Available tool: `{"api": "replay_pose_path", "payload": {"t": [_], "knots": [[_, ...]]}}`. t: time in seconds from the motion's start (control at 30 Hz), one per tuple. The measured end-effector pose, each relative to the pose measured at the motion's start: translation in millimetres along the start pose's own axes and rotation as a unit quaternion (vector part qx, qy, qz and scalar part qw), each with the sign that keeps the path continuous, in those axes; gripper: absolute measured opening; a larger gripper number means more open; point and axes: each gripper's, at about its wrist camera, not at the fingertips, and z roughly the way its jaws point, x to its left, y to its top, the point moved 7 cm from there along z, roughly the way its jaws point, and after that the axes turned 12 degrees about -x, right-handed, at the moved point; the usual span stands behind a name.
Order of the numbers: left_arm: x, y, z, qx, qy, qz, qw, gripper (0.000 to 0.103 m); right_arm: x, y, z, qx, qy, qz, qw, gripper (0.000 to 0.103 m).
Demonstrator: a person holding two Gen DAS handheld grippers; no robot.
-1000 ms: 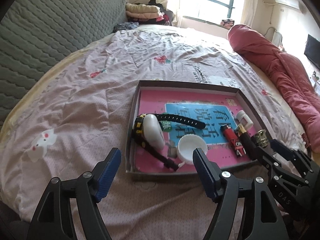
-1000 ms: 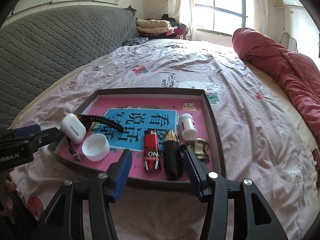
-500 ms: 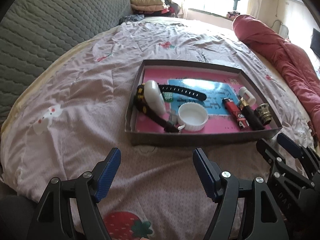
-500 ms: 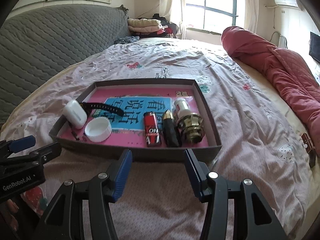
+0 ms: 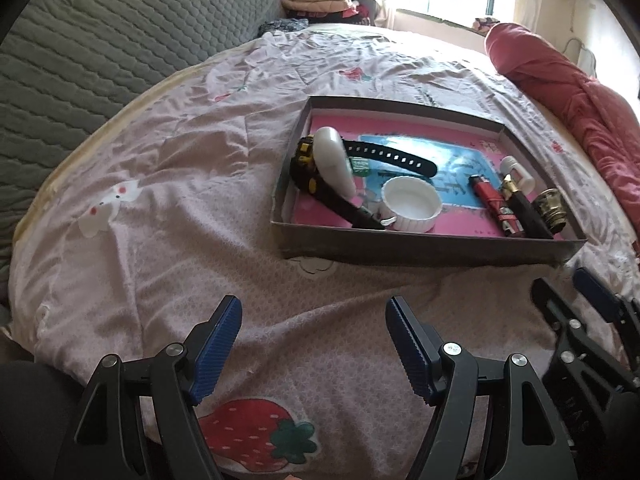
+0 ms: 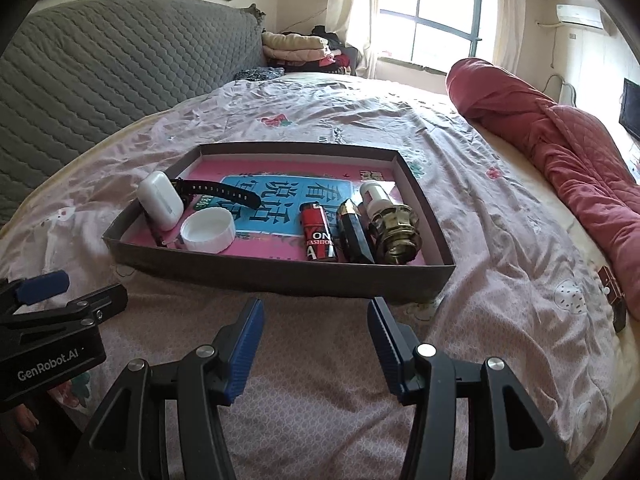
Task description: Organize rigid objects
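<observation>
A shallow brown box [image 5: 420, 247] [image 6: 276, 274] with a pink and blue floor lies on the bed. Inside it are a white earbud case [image 5: 334, 162] [image 6: 160, 200], a black watch [image 5: 384, 158] [image 6: 224, 192], a white cap [image 5: 412, 209] [image 6: 208, 234], a red lighter [image 5: 494, 204] [image 6: 318, 230], a black and gold tube [image 5: 524, 210] [image 6: 354, 232], a small white bottle [image 5: 518, 170] [image 6: 376, 196] and a brass fitting [image 5: 552, 212] [image 6: 396, 230]. My left gripper [image 5: 314, 344] and right gripper [image 6: 316, 346] hang open and empty over the bedspread, on the near side of the box.
A pink printed bedspread [image 5: 180, 184] covers the bed. A grey quilted headboard [image 6: 100, 76] rises at the left, and a rolled red quilt [image 6: 560, 152] lies along the right. Folded clothes [image 6: 300, 50] sit under the window. A small dark object [image 6: 614, 296] lies at the right bed edge.
Both grippers have drawn back from the box toward the near bed edge, so the box now sits farther ahead. Their jaws stay the same width.
</observation>
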Motion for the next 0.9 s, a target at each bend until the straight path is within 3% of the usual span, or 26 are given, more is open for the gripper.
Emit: {"api": "replay_pose_path", "payload": {"t": [0.9], "knots": [[-5.2,-2.3,8.4,-0.007,-0.004,0.005,1.0000,0.076,-21.3,-13.0,3.8,0.006,-0.024,0.019,1.000,0.053]]}}
